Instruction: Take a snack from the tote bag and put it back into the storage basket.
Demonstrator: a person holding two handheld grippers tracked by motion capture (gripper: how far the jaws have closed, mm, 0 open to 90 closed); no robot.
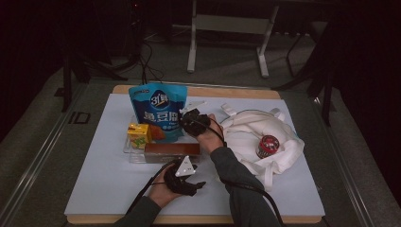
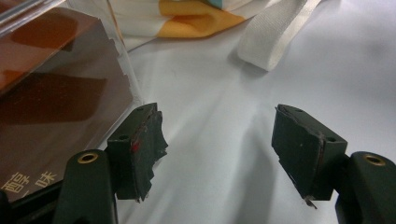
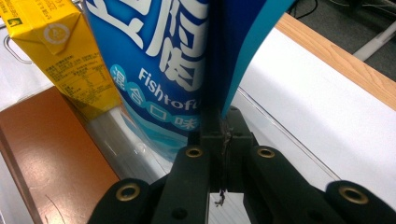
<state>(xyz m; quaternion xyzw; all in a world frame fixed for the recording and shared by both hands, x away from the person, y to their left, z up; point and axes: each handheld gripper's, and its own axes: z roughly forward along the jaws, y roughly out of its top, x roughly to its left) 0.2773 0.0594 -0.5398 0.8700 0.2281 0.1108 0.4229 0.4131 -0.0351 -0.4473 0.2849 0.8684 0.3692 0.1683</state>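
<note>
White mat (image 1: 108, 179): juice carton (image 1: 139, 134) beside claw-pinched blue pouch (image 1: 158, 111).

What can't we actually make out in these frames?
- Blue snack pouch: right gripper view cuts off its top; the right tongs, shut on its edge, cover part of it.
- Brown box: left gripper view's edge crops most of its print.
- Red-lidded can on the white bag: label too small in the high view.
- Clear tray: its floor is hidden by the pouch, box and yellow carton.
</note>
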